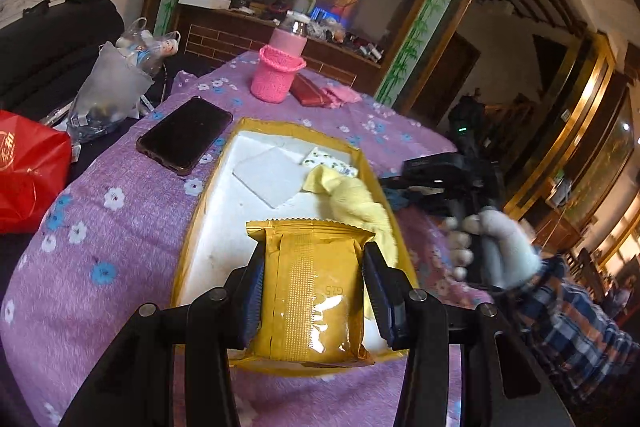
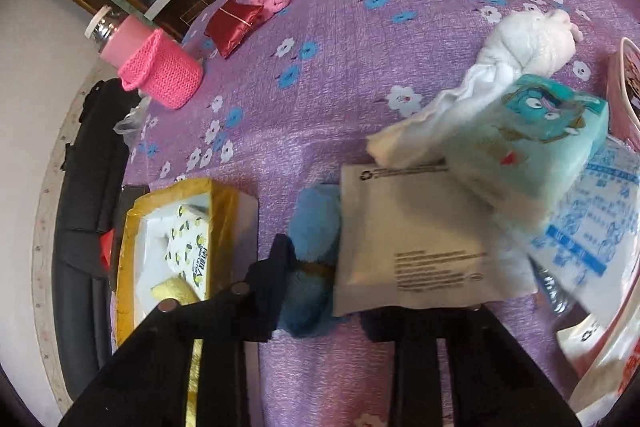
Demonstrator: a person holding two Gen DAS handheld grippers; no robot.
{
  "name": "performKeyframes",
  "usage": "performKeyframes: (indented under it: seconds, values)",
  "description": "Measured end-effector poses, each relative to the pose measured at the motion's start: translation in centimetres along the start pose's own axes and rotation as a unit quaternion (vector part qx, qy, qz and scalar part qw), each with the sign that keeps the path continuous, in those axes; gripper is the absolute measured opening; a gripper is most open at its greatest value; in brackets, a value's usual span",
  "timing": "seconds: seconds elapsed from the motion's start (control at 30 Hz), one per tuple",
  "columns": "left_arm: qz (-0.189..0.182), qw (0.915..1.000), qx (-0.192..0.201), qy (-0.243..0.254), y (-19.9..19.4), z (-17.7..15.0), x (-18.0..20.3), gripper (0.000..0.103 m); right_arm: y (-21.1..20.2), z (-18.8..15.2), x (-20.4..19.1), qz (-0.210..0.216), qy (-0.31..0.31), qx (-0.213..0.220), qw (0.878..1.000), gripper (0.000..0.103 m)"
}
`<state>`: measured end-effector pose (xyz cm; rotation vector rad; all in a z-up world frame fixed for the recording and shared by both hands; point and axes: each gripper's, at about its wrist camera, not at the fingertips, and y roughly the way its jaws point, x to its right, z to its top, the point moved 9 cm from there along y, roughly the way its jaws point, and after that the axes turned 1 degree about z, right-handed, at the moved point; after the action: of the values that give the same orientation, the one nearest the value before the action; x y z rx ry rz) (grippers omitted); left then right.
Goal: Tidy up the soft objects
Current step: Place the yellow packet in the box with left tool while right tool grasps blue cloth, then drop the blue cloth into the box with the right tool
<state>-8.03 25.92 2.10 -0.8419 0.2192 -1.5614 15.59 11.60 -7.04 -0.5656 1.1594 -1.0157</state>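
Left gripper (image 1: pixel 314 291) clamped on gold packet (image 1: pixel 310 291) above purple floral cloth (image 1: pixel 120 227); right gripper's (image 2: pixel 320 287) grip unclear.

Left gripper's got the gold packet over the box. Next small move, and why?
Probably lower it slightly and open the jaws. The left gripper is clamped on the gold packet, which already hangs over the gold-rimmed box, above bare white floor beside the yellow cloth.

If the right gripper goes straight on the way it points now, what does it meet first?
Most likely the blue plush toy, which lies between the fingers of the right gripper. The white packet overlaps the right side of that line; depth is unclear.
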Motion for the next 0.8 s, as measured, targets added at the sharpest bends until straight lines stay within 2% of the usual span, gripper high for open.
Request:
performKeyframes:
  seconds: [0.17, 0.27, 0.3, 0.4, 0.47, 0.57, 0.7, 0.8]
  values:
    - [0.037, 0.9987, -0.036, 0.004, 4.2, 1.5, -0.8, 0.050, -2.3, -0.1, 1.1, 0.020, -0.002, 0.012, 1.000, 0.026]
    - [0.062, 0.9965, -0.055, -0.006, 6.4, 2.2, -2.0, 0.060, -5.0, -0.5, -0.2, 0.042, -0.025, 0.023, 0.999, 0.026]
    - [0.066, 0.9959, -0.060, -0.013, 6.8, 2.3, -2.4, 0.066, -5.5, -0.7, -0.9, 0.048, -0.034, 0.025, 0.998, 0.026]
    - [0.045, 0.9952, -0.065, -0.057, 6.7, 2.6, -3.5, 0.071, -7.6, -2.1, -3.6, 0.077, -0.073, 0.025, 0.994, 0.026]
    - [0.029, 0.9950, -0.052, -0.080, 5.4, 2.7, -4.0, 0.071, -8.5, -3.7, -5.9, 0.097, -0.106, 0.019, 0.990, 0.027]
    - [0.029, 0.9938, -0.014, -0.107, 1.9, 2.7, -5.1, 0.071, -8.5, -6.6, -9.5, 0.120, -0.161, -0.001, 0.980, 0.027]
    - [0.044, 0.9896, 0.039, -0.132, -2.9, 1.8, -7.0, 0.077, -6.9, -12.1, -13.9, 0.142, -0.232, -0.049, 0.961, 0.027]
    - [0.053, 0.9872, 0.053, -0.141, -4.8, 0.9, -8.2, 0.077, -5.4, -16.0, -16.4, 0.156, -0.273, -0.091, 0.945, 0.027]
